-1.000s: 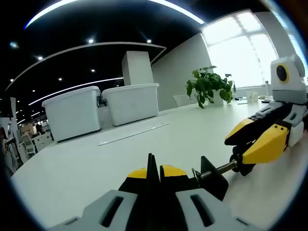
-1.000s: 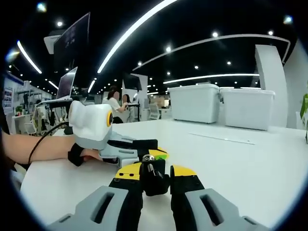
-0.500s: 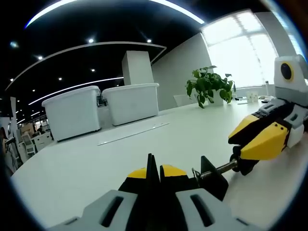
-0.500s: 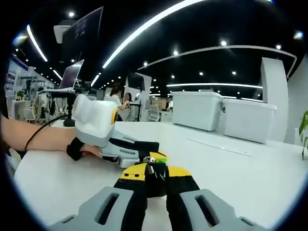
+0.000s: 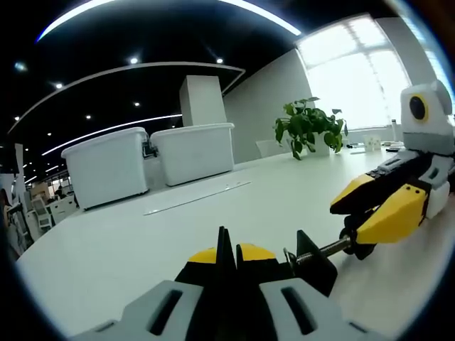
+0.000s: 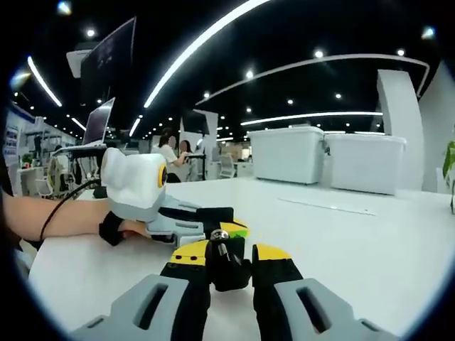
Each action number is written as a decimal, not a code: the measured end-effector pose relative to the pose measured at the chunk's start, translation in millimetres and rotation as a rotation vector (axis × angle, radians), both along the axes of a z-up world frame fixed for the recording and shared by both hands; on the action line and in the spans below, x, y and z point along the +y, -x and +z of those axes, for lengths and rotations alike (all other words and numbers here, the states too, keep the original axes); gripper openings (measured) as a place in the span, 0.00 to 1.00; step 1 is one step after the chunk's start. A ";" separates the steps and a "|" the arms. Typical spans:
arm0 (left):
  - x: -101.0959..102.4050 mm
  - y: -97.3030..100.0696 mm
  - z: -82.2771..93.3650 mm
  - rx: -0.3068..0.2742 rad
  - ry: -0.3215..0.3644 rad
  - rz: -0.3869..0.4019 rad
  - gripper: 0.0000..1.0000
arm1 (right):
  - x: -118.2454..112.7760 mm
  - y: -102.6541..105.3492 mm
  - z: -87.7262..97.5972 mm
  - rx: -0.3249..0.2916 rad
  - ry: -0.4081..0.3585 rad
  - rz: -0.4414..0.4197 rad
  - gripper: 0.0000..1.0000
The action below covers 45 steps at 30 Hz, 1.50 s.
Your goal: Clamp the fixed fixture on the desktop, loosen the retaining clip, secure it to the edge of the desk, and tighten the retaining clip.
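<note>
A small black clamp fixture sits on the white desk. My left gripper is shut on its thin upright plate. A threaded screw runs from the fixture to the right. There my right gripper, with yellow jaws, is shut on the screw's black knob. In the right gripper view, that knob sits between the yellow tips of my right gripper, and the screw end pokes up above it. Just beyond it, my left gripper lies low on the desk, held by a hand.
Two white lidded bins stand at the far side of the desk, with a long flat strip before them and a potted plant by the window. A forearm rests on the desk. Behind it is a raised laptop.
My right gripper rolled a little on the screw knob half a second ago and has come back to about where it was. The left gripper and fixture have stayed still.
</note>
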<state>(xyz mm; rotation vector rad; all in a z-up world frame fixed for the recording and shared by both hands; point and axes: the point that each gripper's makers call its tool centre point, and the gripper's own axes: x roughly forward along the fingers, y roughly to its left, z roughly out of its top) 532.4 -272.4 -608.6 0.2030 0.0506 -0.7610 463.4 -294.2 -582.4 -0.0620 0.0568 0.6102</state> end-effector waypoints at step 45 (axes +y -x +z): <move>0.9 -3.8 -0.4 0.009 0.004 0.002 0.07 | 32.3 20.5 -0.3 -0.582 0.852 0.069 0.09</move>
